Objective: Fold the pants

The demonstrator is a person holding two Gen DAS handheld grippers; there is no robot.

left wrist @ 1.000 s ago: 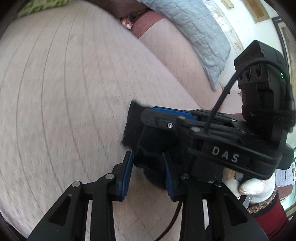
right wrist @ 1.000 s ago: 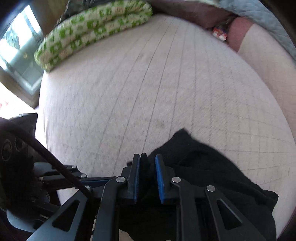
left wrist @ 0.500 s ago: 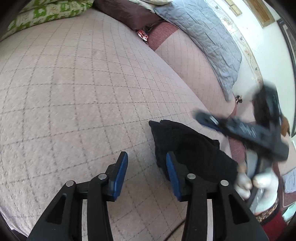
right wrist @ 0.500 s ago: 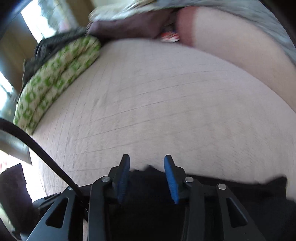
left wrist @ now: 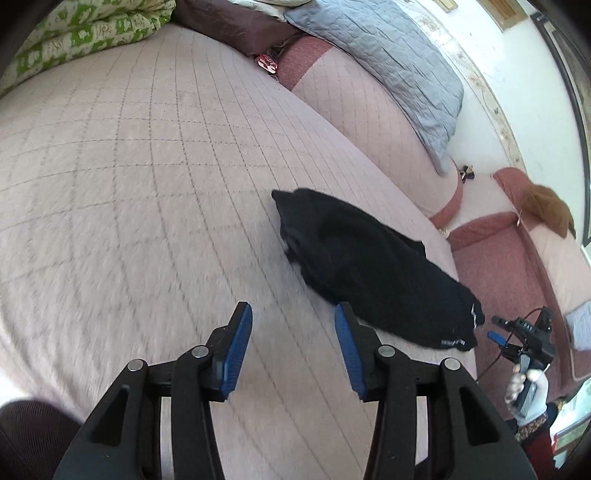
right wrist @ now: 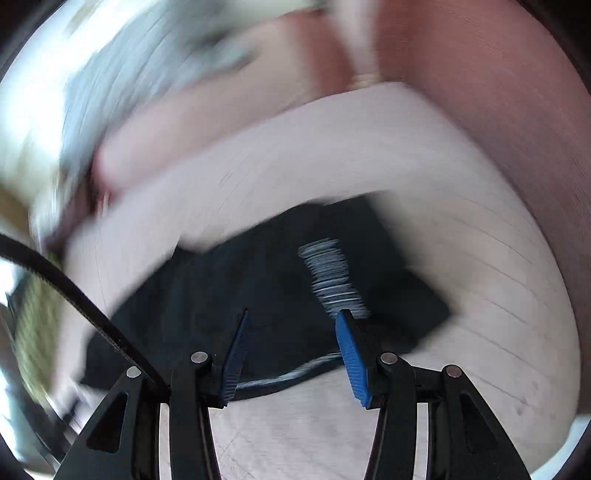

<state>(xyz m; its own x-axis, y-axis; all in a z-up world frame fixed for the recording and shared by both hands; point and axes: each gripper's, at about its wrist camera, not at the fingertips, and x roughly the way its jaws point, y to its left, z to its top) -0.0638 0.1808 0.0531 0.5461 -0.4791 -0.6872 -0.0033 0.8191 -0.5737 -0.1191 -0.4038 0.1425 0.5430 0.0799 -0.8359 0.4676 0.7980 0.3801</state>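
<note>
The black pants [left wrist: 369,266] lie folded in a compact bundle on the pink quilted bed [left wrist: 129,184], near its right edge. My left gripper [left wrist: 293,347] is open and empty, above the bed just left of the bundle. My right gripper [right wrist: 291,350] is open and empty, with the pants [right wrist: 277,288] below its fingers; this view is heavily blurred. The right gripper also shows small in the left wrist view [left wrist: 496,328], off the bed's right edge, held by a gloved hand.
A green patterned blanket [left wrist: 85,33] lies at the bed's far left. A grey quilt [left wrist: 388,62] drapes over a pink cushion behind the bed. A dark pillow [left wrist: 229,22] sits at the back. A pink sofa [left wrist: 517,236] stands to the right.
Both grippers let go of the pants and opened. The left one backed away to the left. The right one pulled off past the bed's right edge and is swinging fast.
</note>
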